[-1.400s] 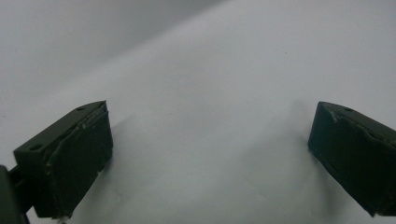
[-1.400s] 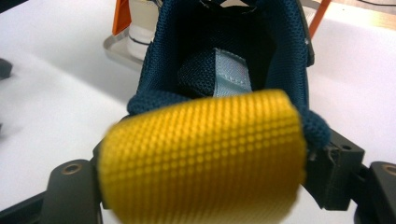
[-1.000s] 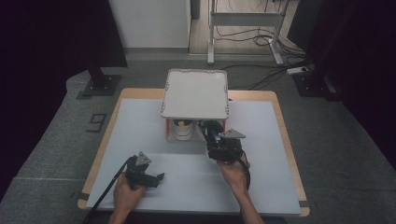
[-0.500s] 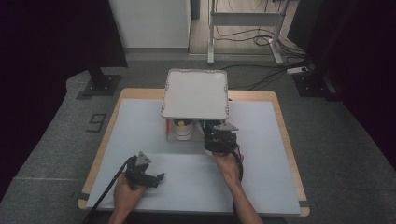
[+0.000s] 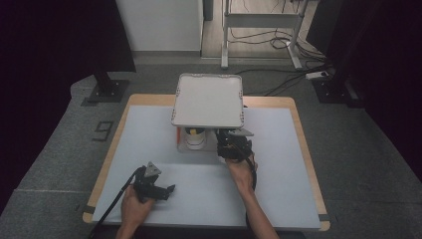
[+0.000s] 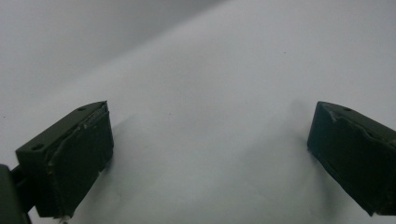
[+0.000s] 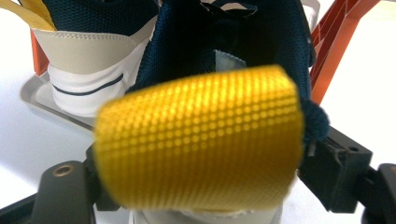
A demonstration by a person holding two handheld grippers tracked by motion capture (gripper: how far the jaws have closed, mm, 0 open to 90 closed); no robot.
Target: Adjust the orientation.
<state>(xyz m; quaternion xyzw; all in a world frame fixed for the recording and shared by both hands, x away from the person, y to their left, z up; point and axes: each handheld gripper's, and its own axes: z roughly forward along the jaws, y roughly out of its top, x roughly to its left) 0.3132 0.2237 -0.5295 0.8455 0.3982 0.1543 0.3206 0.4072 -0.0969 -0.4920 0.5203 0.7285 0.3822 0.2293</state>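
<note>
We work at the white table, where a small two-level rack stands at the far middle, its grey top tray hiding most of the shelf beneath. On that lower shelf sit two navy shoes heel-out toward us: the near shoe straight ahead of the right gripper's jaws, the other shoe off to their left.

Our right gripper is pushed in under the tray's near edge, far closer to the shoes than the left. Its jaws have just been opening, and the yellow heel loop of the near shoe lies between them, spanning nearly the whole gap; we cannot tell whether the pads press on it. The shoe's long axis runs directly away from the jaws, so we judge any pull must come straight back toward us.

Our left gripper rests well behind, jaws spread wide over bare table.
</note>
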